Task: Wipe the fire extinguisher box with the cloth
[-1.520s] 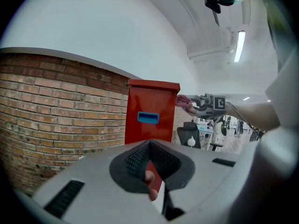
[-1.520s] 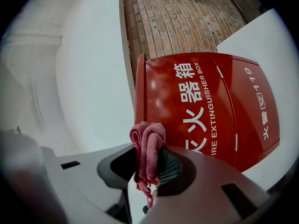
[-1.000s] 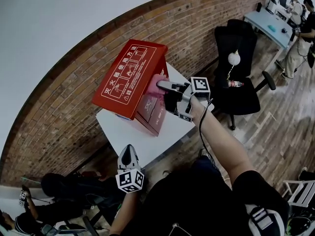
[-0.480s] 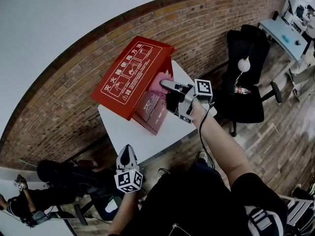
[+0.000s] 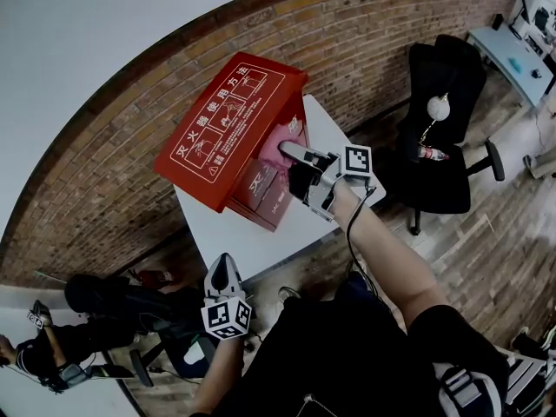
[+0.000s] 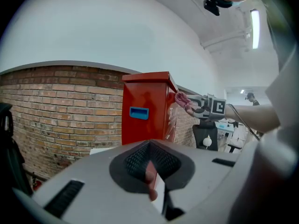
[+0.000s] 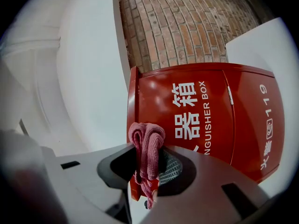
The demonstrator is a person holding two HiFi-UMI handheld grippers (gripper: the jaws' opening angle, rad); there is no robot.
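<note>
Two grippers are on my screens, and only one is at work. My right gripper point(image 7: 148, 164) has its jaws clamped on a folded pink cloth point(image 7: 146, 146); the bunched fold sticks out past the tips and a loose end hangs below them. In the head view that cloth sits against the upper front of the red fire extinguisher box point(image 5: 228, 130), just under the edge of its sloping lid. From this steep angle it looks to be pressed on the panel, though I cannot swear to actual contact.

That box stands upright on a small white table point(image 5: 261, 243) set close to a brick wall point(image 5: 113, 198). Its lid carries white printed instructions, and its front shows large white characters, the word BOX and the number 119. A blue recessed handle shows on the side facing my left gripper.

My left gripper point(image 5: 224, 268) hangs low, off the near edge of the table and well apart from the box, pointing towards it. Its jaws are closed together and nothing sits between them.

Beyond the table, to the right, stands a black office chair point(image 5: 439, 159) on a wooden floor.
</note>
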